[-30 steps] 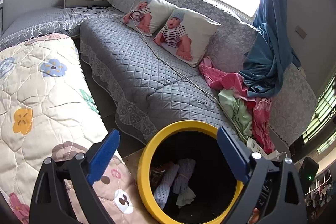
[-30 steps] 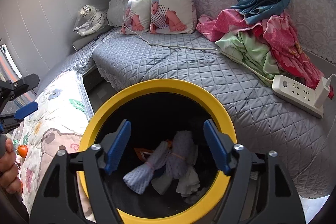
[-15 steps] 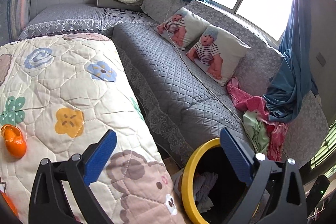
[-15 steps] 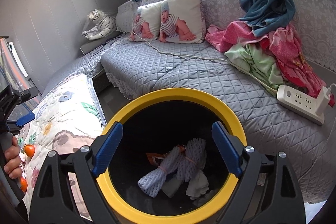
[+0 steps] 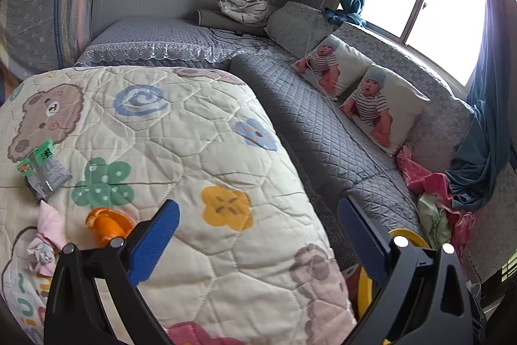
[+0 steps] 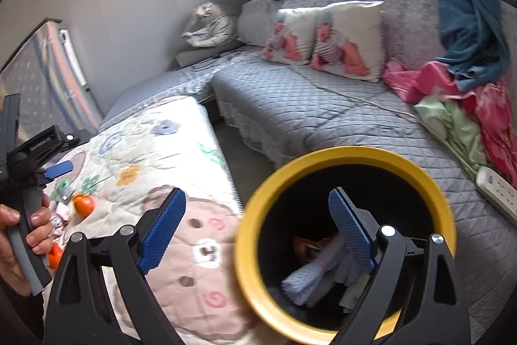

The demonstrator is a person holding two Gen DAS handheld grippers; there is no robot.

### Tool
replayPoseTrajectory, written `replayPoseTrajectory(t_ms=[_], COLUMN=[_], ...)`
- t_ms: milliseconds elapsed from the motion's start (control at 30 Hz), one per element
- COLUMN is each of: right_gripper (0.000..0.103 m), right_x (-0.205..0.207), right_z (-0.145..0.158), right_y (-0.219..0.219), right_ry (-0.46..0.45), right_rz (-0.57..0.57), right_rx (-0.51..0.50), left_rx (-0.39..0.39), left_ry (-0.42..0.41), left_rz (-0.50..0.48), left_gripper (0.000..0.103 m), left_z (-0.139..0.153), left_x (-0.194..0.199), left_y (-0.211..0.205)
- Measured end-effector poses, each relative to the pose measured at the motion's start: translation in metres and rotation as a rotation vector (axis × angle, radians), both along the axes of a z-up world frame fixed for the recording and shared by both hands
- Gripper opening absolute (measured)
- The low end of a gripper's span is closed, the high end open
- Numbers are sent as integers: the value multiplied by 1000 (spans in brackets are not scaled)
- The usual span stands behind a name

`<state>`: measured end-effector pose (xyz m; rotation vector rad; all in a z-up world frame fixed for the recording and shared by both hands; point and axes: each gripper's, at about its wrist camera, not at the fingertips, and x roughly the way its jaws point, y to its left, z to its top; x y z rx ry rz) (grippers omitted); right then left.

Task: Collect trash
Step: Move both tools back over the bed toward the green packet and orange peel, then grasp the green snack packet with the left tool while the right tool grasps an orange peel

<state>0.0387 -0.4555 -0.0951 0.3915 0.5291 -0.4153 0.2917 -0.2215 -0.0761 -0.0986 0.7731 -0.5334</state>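
A black bin with a yellow rim [image 6: 345,157] stands between the quilt and the sofa; only a sliver of the rim [image 5: 406,233] shows in the left wrist view. White foam nets [image 6: 303,280] and an orange wrapper [image 6: 303,244] lie inside it. On the flowered quilt [image 5: 194,131] lie a green and grey wrapper [image 5: 43,167], an orange peel [image 5: 108,227] and a crumpled pink tissue [image 5: 48,235]. My left gripper [image 5: 258,206] hangs open over the quilt, right of the peel. My right gripper [image 6: 257,193] is over the bin's left rim, jaws opening, nothing between them.
A hand [image 6: 19,231] holds the left gripper at the quilt's left edge. The grey quilted sofa [image 5: 323,125] carries two baby-print cushions [image 5: 381,109], a heap of pink and green clothes [image 6: 452,105], a cable and a white power strip [image 6: 497,189]. A wrapped plush tiger [image 5: 245,2] sits in the corner.
The left gripper swung left from the bin to over the quilt, bringing the wrapper, peel and tissue into view. The right gripper's jaws widened and it shifted left off the bin's centre.
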Motion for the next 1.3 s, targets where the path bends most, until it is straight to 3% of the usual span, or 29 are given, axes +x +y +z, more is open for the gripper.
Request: replayPoseTrajectory(t_ms=[467,767,1033,1300], right_gripper=[87,88,88,88], right_x=[81,113,127,149], right_z=[4,-6,-16,-27], right_y=[133,220,274,297], right_ry=[-7,24,58,95], right_rz=[394,628,783,829], right_rx=[-15,-29,-67,-88], left_rx=[110,170,209,197], left_ry=[16,67,164,214], left_rz=[249,373,400,428], left_gripper=[95,95,95,95], left_z=[-13,-30,-54,-67], left_x=[50,78,99,122], left_y=[137,196,205,198])
